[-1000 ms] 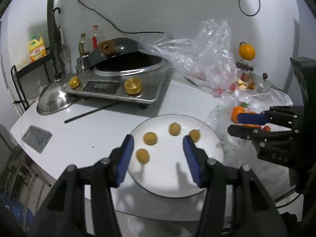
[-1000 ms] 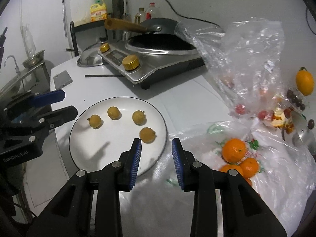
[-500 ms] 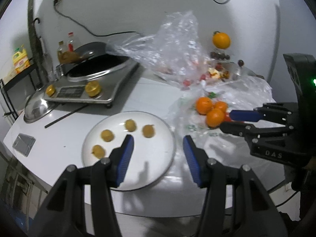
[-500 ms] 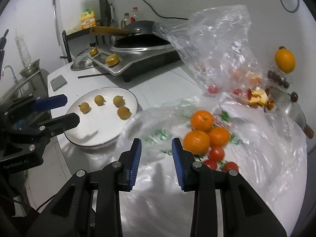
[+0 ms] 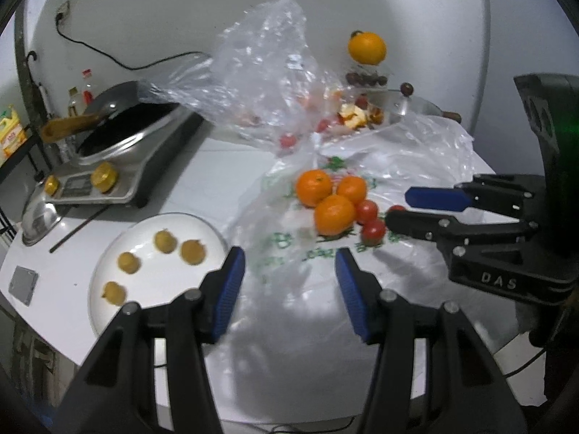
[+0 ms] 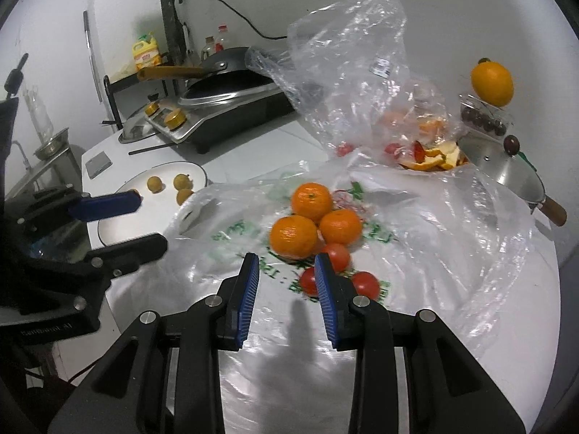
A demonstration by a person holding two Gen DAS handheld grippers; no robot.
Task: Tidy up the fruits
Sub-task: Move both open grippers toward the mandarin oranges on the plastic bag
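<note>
Three oranges [image 5: 314, 187] [image 6: 293, 237] and several small tomatoes [image 5: 366, 211] [image 6: 365, 284] lie on a spread plastic bag [image 5: 307, 307] [image 6: 452, 235]. A white plate [image 5: 152, 289] [image 6: 108, 228] at the left holds several small yellow-brown fruits [image 5: 164, 240] [image 6: 153, 183]. My left gripper [image 5: 289, 256] [image 6: 152, 220] hovers open and empty over the bag's near edge, beside the plate. My right gripper [image 6: 286, 258] [image 5: 398, 205] hangs just short of the oranges and tomatoes. Its jaws stand a narrow gap apart with nothing between them.
An induction cooker [image 5: 108, 166] with a wok stands at the back left, with a steel lid [image 5: 38, 217], a chopstick [image 5: 77, 229] and a phone [image 5: 23, 284] near it. A crumpled clear bag [image 5: 260, 72], peel scraps [image 5: 353, 115], a steel pot [image 6: 506, 173] and a raised orange [image 5: 366, 48] are behind.
Both grippers have swung right, from over the plate to over the plastic bag with the oranges and tomatoes. Neither jaw gap has changed.
</note>
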